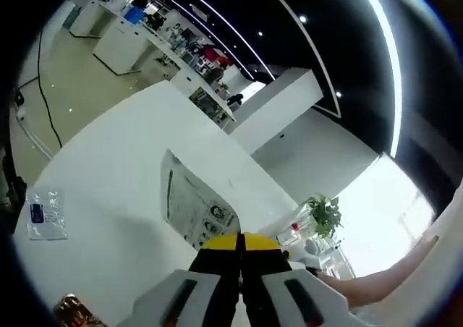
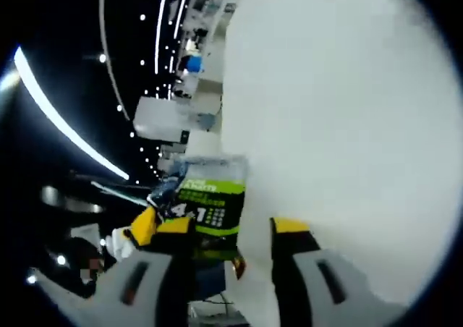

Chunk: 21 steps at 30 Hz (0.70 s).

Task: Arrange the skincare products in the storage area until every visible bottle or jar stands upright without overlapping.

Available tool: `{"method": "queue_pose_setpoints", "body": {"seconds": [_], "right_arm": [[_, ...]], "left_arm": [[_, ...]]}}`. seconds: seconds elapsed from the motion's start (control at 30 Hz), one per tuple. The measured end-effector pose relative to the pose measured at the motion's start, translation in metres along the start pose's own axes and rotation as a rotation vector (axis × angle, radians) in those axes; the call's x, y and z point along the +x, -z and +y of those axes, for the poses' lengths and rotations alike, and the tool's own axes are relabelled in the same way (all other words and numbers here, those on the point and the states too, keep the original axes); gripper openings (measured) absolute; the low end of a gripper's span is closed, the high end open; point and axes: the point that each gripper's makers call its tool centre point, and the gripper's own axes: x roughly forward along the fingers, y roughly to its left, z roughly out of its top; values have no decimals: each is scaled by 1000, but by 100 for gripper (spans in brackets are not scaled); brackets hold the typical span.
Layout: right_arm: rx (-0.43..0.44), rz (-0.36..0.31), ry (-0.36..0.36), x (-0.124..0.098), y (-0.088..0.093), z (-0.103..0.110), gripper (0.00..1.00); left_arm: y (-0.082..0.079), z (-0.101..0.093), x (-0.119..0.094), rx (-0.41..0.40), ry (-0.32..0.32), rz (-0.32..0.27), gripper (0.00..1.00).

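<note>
The left gripper is keeping its jaws pressed together, holding nothing; the right gripper is gaping wide beside a green packet.

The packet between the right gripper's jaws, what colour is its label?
Bright green with black and white print on the packet, best in the right gripper view.

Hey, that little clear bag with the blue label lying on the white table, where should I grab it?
Take the clear bag by a corner or its nearer edge, coming in low along the white table. It lies flat, so there is little to straddle from above. The left gripper has its jaws shut; open them first.
</note>
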Motion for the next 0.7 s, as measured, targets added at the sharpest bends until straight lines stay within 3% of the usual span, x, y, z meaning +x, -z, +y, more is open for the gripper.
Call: {"method": "queue_pose_setpoints", "body": {"seconds": [0.13,0.3,0.33,0.57,0.7], "right_arm": [[85,-36,-85,-9,-6,10,41],[73,-32,-129,-17,-9,21,31],[70,-35,-143,-19,-11,24,30],[16,-36,-121,-32,-11,21,23],[-48,-23,-89,-46,-7,12,7]], "left_arm": [[1,-16,0,2,69,20,0],[9,-25,1,22,106,59,0],[15,-30,1,23,129,88,0],[24,-37,6,44,162,134,0],[24,-39,9,40,173,146,0]]}}
